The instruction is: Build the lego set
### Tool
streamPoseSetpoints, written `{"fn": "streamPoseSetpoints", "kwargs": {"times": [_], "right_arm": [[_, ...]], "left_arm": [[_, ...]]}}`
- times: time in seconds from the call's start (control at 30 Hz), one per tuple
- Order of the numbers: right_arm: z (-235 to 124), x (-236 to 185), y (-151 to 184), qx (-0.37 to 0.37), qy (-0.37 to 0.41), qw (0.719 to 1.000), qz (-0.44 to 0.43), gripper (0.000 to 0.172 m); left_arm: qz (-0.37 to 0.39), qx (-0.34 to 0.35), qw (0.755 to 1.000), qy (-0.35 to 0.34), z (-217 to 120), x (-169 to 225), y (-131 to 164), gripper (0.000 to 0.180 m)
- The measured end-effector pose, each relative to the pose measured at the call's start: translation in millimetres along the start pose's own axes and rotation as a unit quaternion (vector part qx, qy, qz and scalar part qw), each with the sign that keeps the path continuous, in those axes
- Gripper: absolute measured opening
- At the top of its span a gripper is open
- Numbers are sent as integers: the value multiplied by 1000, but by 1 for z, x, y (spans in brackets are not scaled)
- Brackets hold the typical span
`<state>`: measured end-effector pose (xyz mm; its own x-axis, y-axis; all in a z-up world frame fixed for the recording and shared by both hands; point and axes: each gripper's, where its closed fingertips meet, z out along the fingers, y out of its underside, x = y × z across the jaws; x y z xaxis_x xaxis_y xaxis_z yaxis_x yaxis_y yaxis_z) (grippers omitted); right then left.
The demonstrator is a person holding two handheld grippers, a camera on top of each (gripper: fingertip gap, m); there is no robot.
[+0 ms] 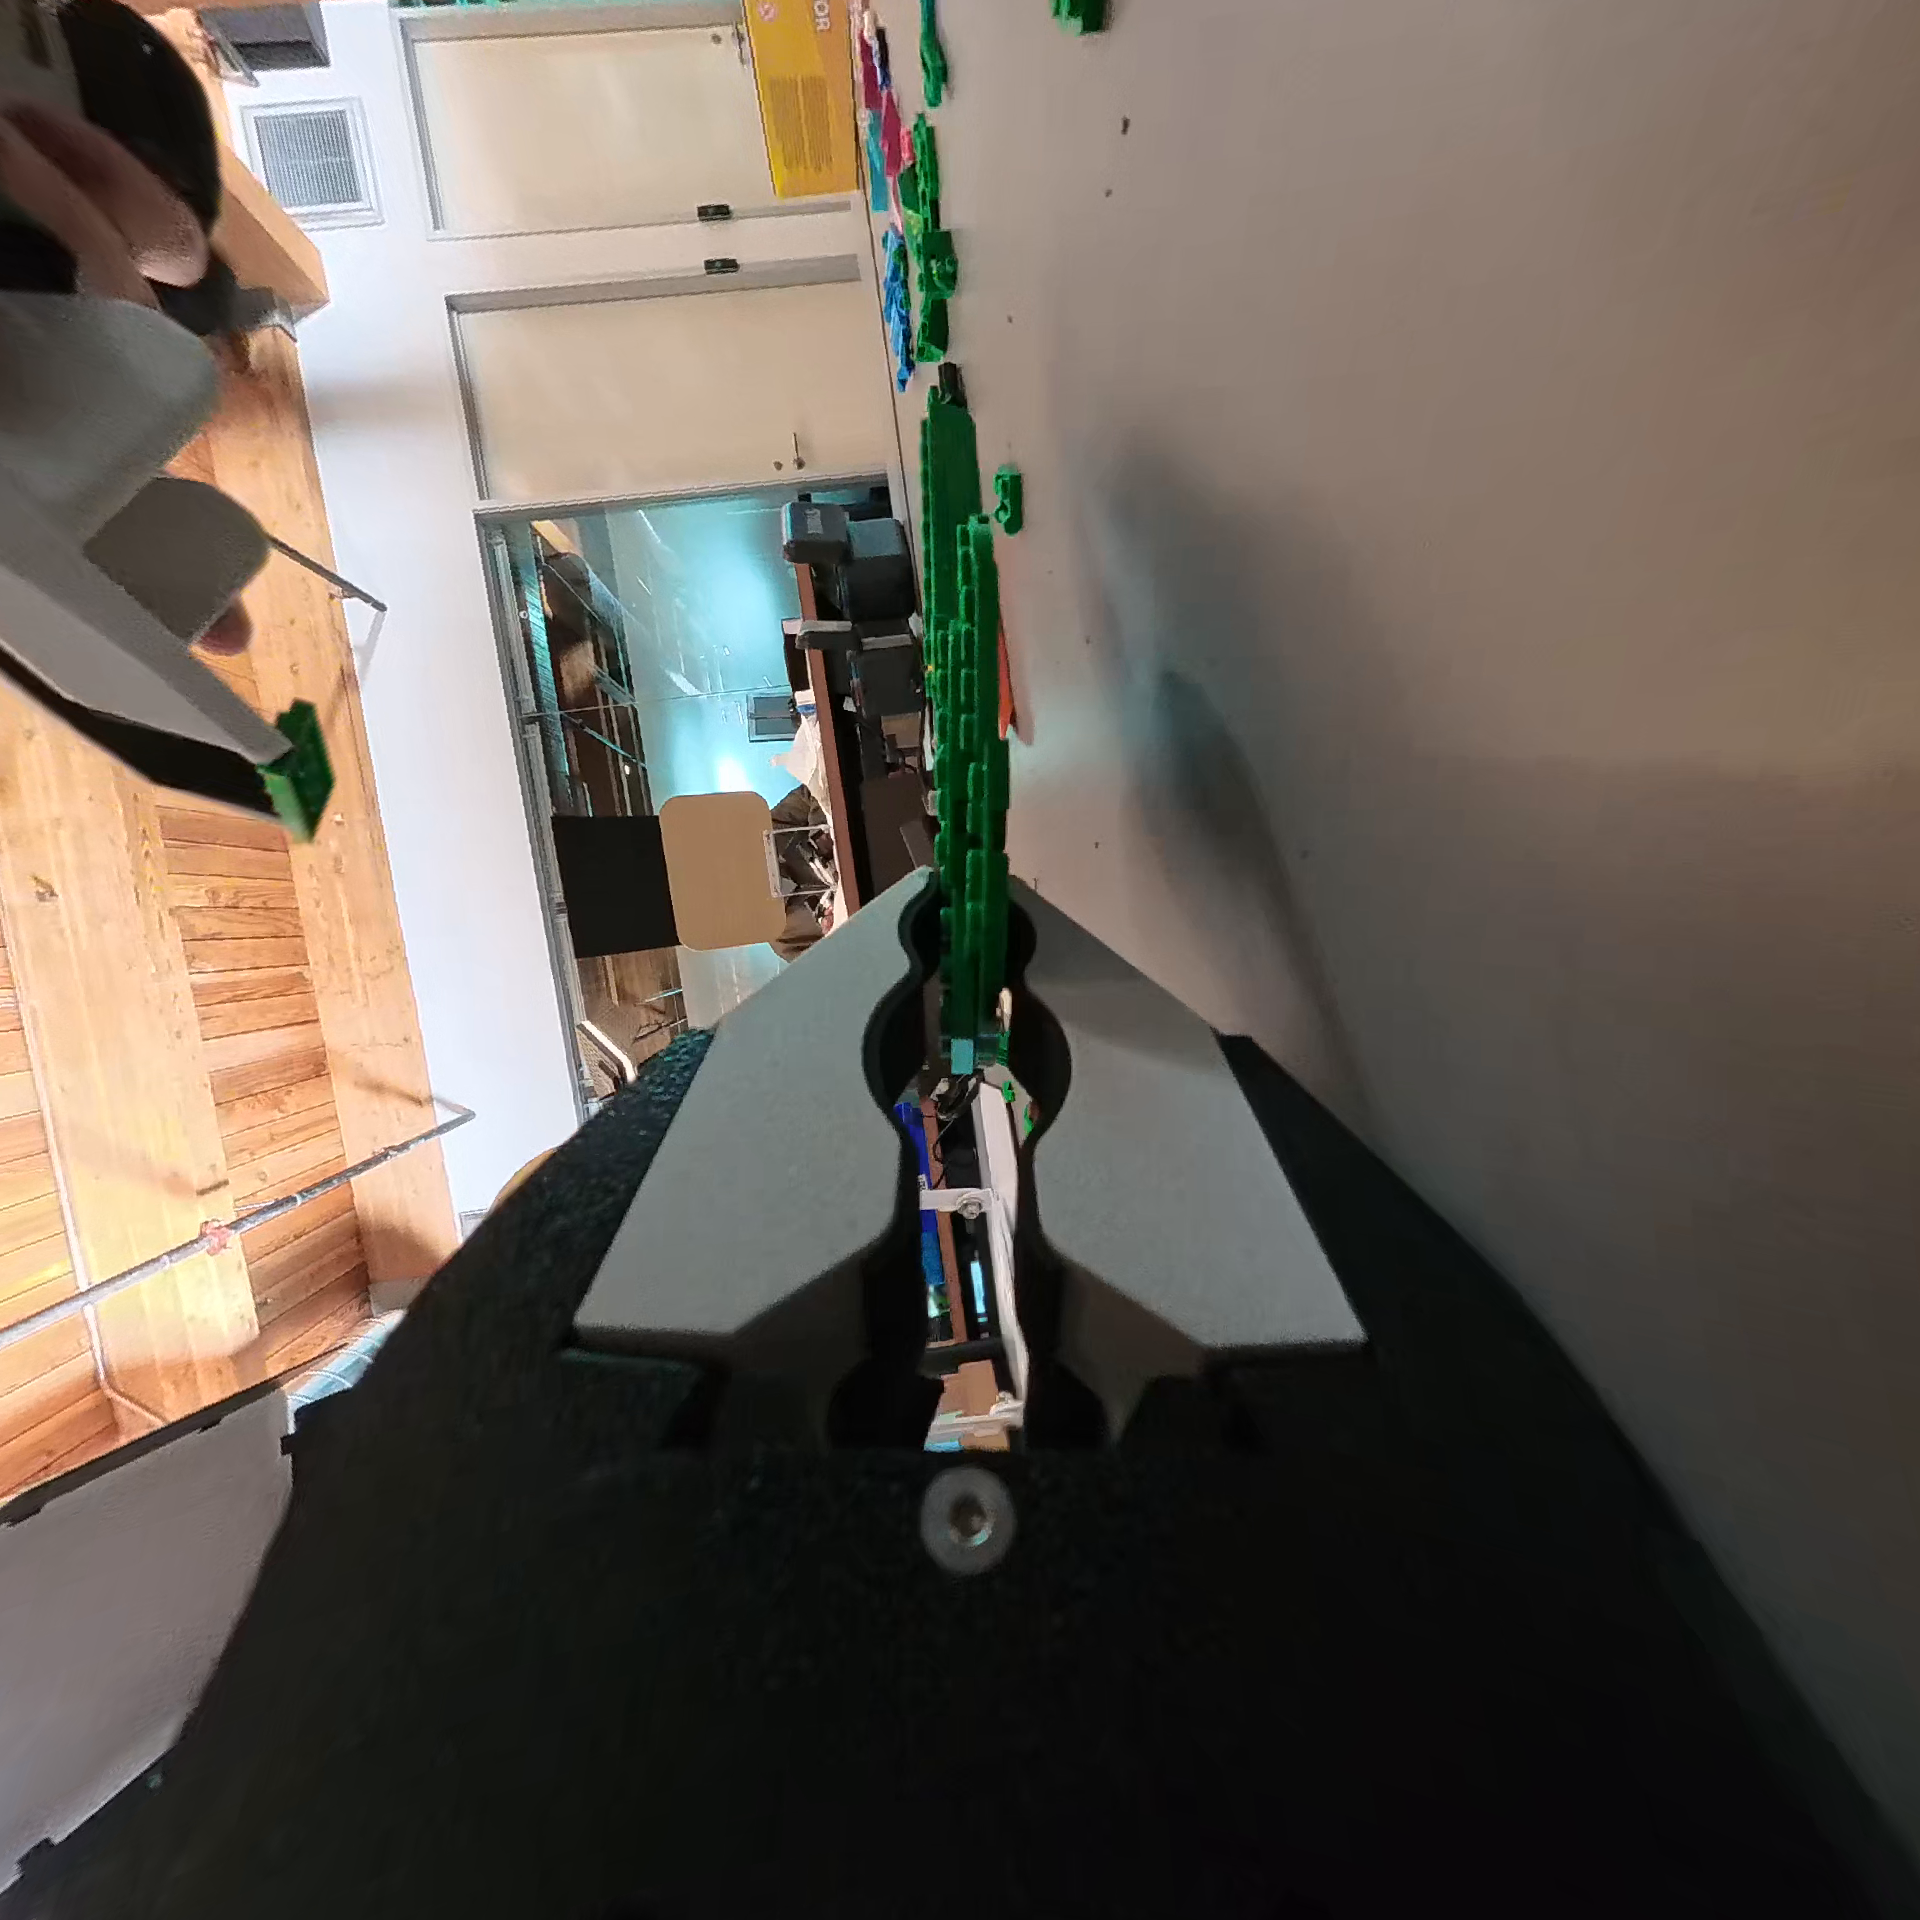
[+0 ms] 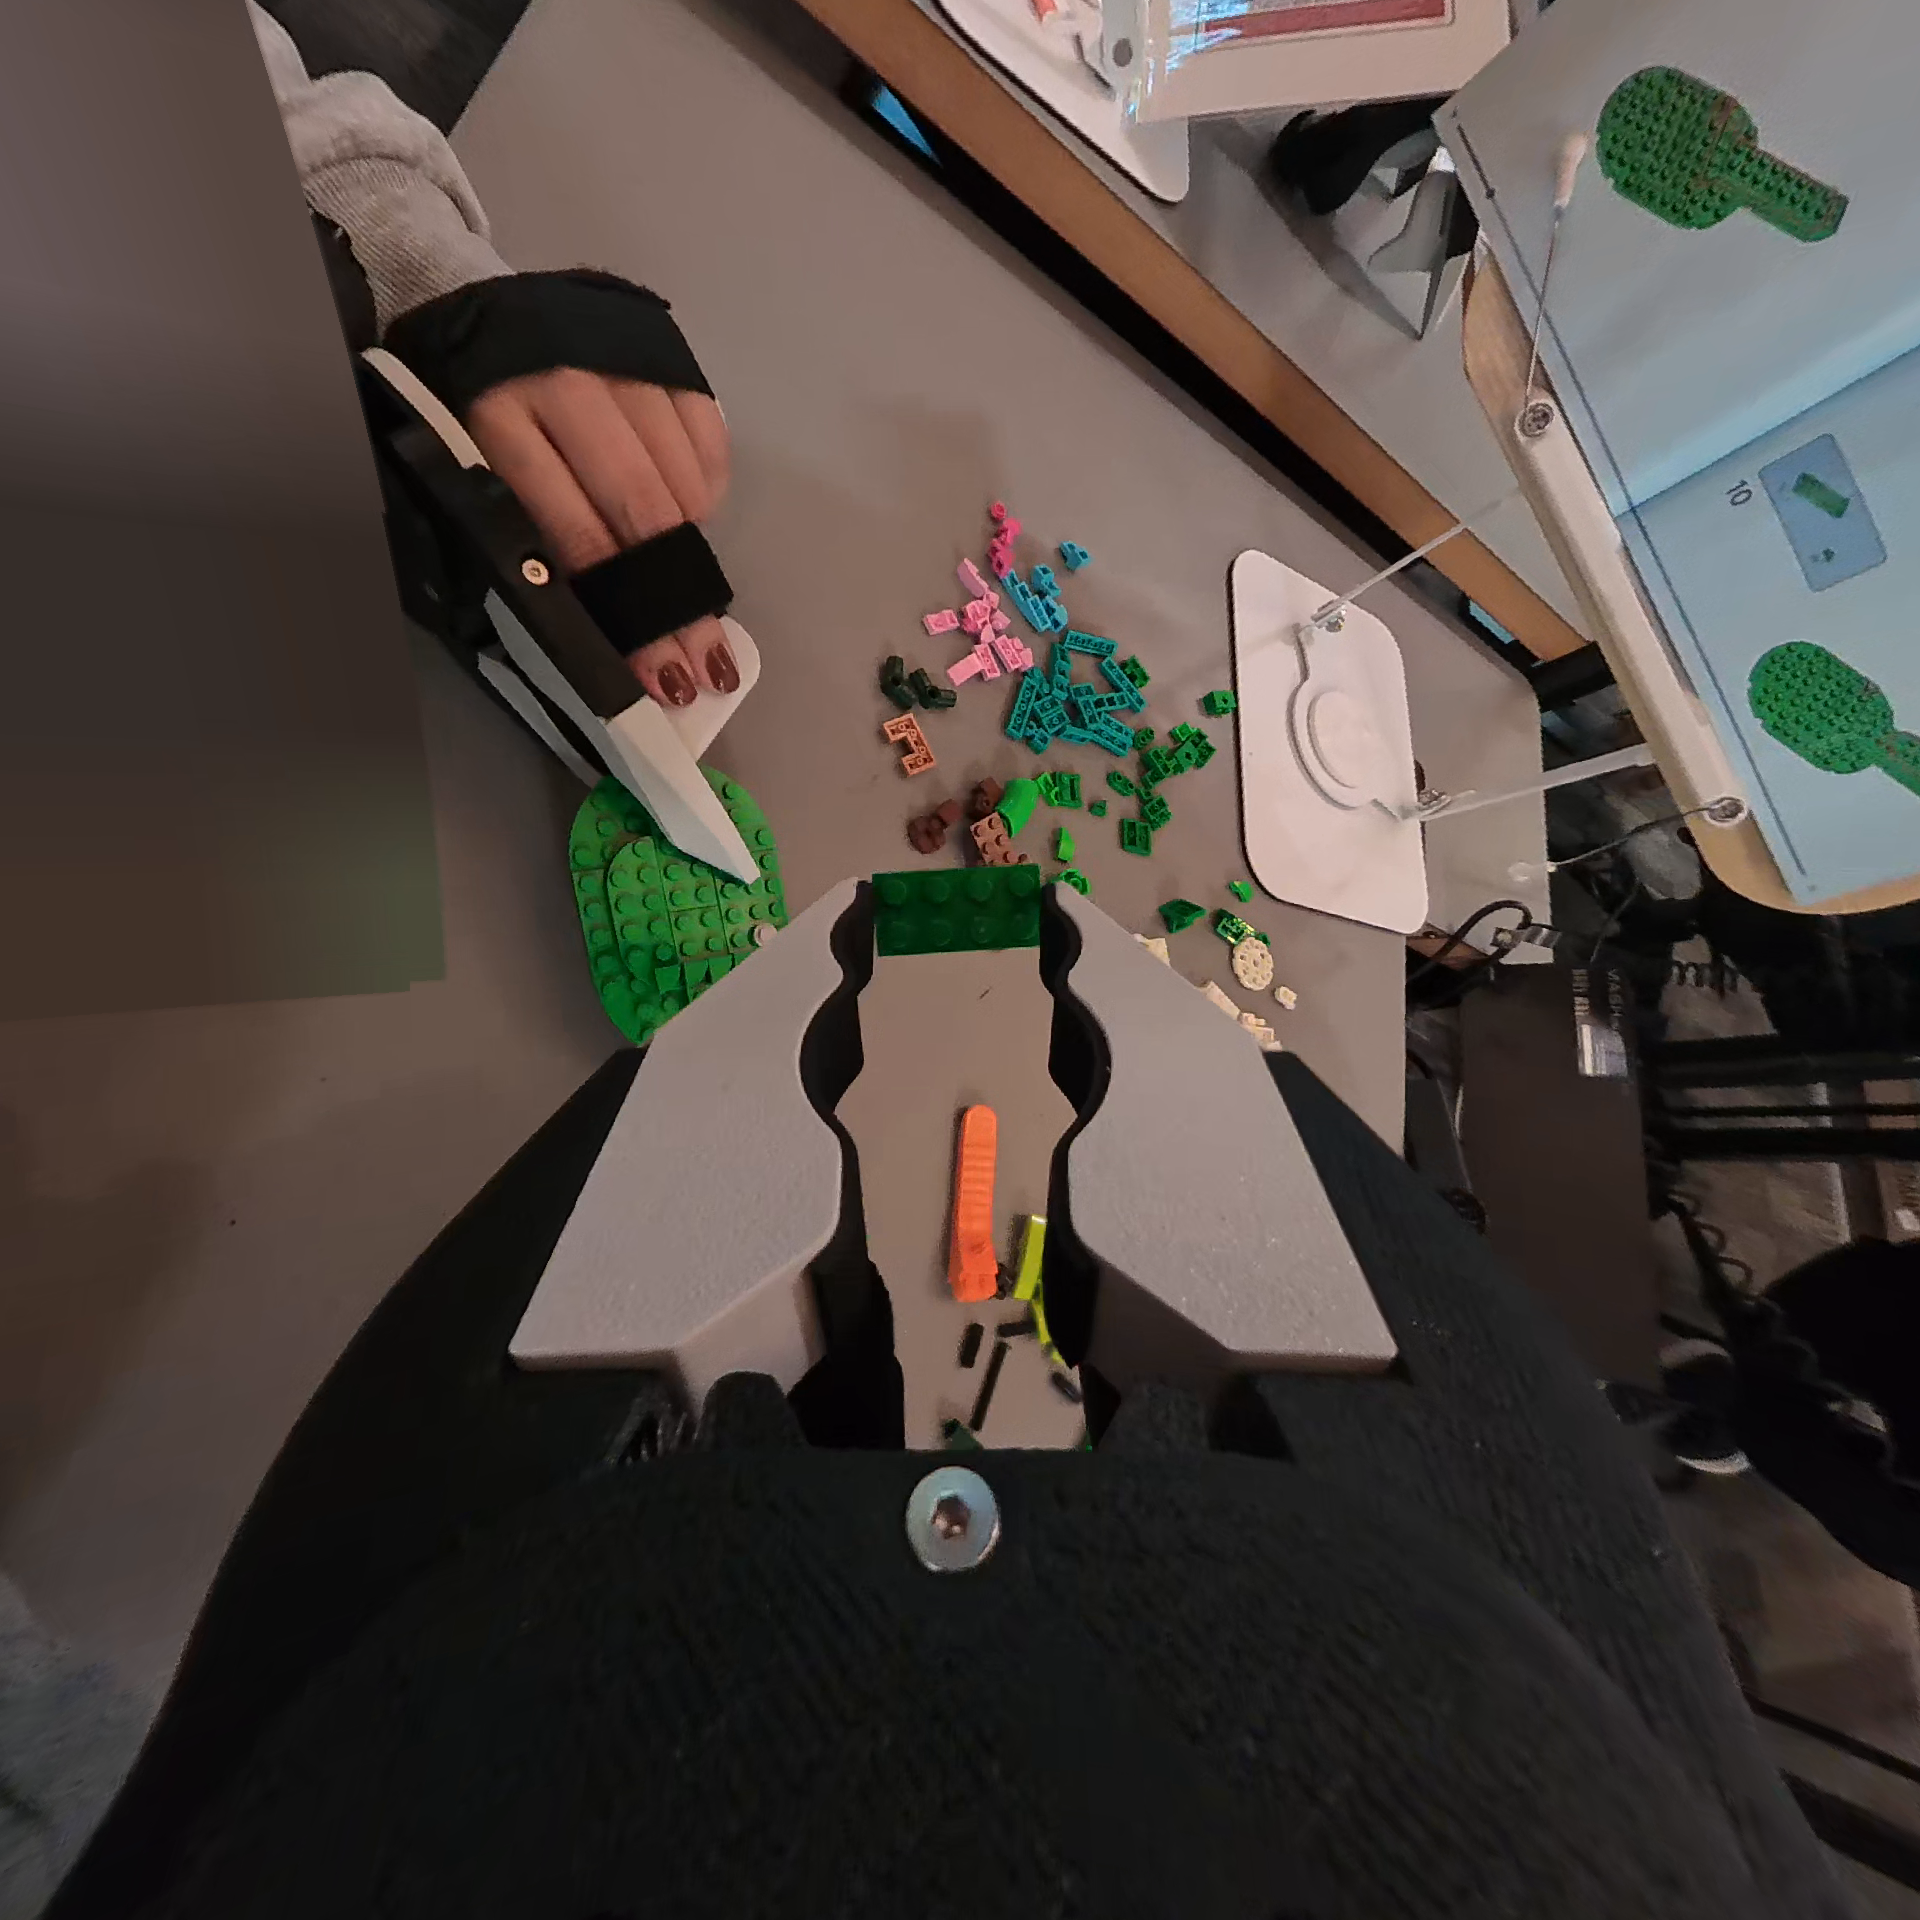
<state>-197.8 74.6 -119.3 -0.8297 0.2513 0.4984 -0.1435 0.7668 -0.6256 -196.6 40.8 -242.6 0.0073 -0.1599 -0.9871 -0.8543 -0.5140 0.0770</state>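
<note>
Left gripper (image 2: 753,873) nearly closed, tips clamping edge of flat bright green brick build (image 2: 665,914) lying on grey table (image 2: 935,364). Right gripper (image 2: 956,909) part open, pads pressed on both ends of dark green studded plate (image 2: 956,912), held above table. Loose pink, teal, green, brown bricks (image 2: 1070,696) beyond; orange tool (image 2: 971,1205) below; white stand base (image 2: 1330,727) and instruction sheet (image 2: 1714,416) at right. Wood-panelled room with glass doors behind.

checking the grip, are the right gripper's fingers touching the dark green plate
Touching. The right wrist view shows the right gripper with both fingertips pressed against the ends of the dark green plate, no gap on either side, plate lifted above the table.
</note>
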Motion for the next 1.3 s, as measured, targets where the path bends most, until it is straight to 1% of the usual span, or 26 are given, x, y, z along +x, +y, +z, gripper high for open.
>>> {"fn": "streamPoseSetpoints", "kwargs": {"times": [0.43, 1.07, 1.2, 1.3], "right_arm": [[9, -1, 16, -41, -6, 999, 5, 31], [11, -2, 19, -48, -11, 999, 8, 31], [13, -7, 22, -51, -30, 998, 22, 30], [20, -22, 29, -65, -71, 995, 39, 30]], "left_arm": [[2, 3, 1000, 8, -1, 4, -1, 5], [-12, -3, 1000, 16, 4, 7, 3, 5], [-25, 0, 999, 28, 5, 10, 3, 5], [-24, 0, 999, 27, 6, 9, 3, 6]]}}
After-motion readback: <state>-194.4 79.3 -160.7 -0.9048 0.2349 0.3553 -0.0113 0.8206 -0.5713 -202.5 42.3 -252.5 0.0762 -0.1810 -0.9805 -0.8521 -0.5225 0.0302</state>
